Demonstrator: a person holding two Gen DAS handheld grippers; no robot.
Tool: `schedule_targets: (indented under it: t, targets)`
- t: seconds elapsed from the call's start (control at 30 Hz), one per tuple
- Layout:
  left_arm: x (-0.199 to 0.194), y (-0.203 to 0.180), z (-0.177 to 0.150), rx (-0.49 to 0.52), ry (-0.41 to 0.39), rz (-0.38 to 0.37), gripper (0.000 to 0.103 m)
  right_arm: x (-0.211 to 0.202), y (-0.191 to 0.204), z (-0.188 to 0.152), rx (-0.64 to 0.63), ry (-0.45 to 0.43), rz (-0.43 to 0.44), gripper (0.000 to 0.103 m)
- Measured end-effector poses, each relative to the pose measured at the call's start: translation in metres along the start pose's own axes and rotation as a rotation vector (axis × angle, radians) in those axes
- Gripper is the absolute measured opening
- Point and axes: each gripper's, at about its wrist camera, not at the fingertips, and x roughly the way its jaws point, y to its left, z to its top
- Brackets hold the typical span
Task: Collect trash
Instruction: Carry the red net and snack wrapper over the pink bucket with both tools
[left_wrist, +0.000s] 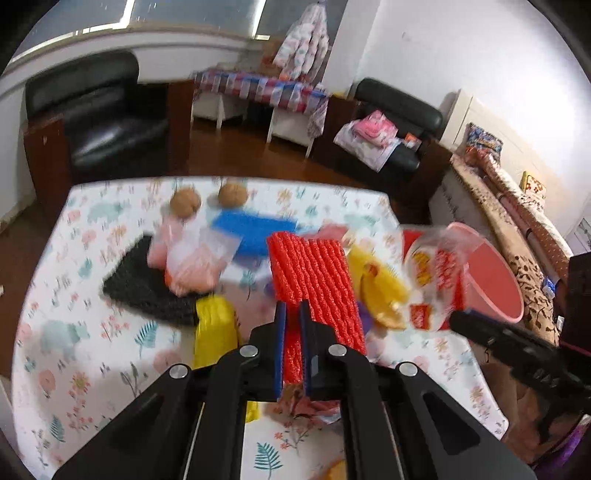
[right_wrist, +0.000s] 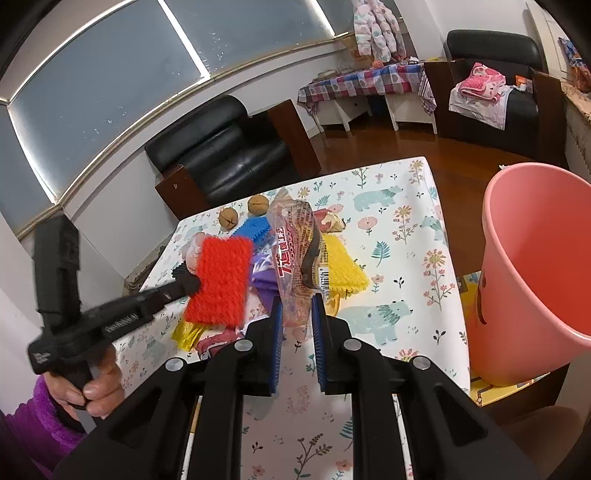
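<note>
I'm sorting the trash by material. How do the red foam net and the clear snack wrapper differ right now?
The red foam net is opaque, ribbed and plain; the clear snack wrapper is see-through, crinkled and printed. The net is clamped in the left gripper, the wrapper in the right gripper. Both are pinched by closed jaws above the floral table.

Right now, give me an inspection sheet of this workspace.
Surface: table under a floral, bear-print cloth.
Job's things: red foam net held by the left gripper; clear printed wrapper held by the right gripper; pink bucket beside the table, tilted toward the camera.
Clutter: blue foam net, yellow foam net, black foam net, purple wrapper, two walnuts.
Grippers: both shut on their items.
Cables: nothing seen.
Surroundings: black armchair, checked-cloth bench, wooden floor.
</note>
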Motion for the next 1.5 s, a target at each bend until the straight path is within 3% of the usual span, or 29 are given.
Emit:
schedule_targets:
  t: [0.17,0.37,0.63,0.8,1.13,1.5]
  targets:
    - [-0.024,-0.023,0.018,0.018,-0.063,-0.053,0.006,-0.018,-0.005,0.006,0.009,-0.062,-0.030,0.016]
    - [-0.031,-0.064,0.038,0.057,-0.098,-0.116,0.006,-0.053,-0.029,0.016,0.055,-0.172,-0.146,0.016]
    - [-0.009,-0.136,0.053,0.132,-0.084,-0.169,0.006,-0.080,-0.079,0.021,0.165,-0.233,-0.361,0.016]
    - [0.013,-0.173,0.058,0.170,-0.066,-0.178,0.006,-0.087,-0.112,0.019,0.231,-0.236,-0.436,0.016]
    - [0.051,-0.231,0.051,0.277,-0.040,-0.159,0.006,-0.087,-0.144,0.017,0.265,-0.225,-0.494,0.016]
    - [0.087,-0.249,0.043,0.306,0.021,-0.136,0.006,-0.082,-0.158,0.020,0.268,-0.223,-0.545,0.016]
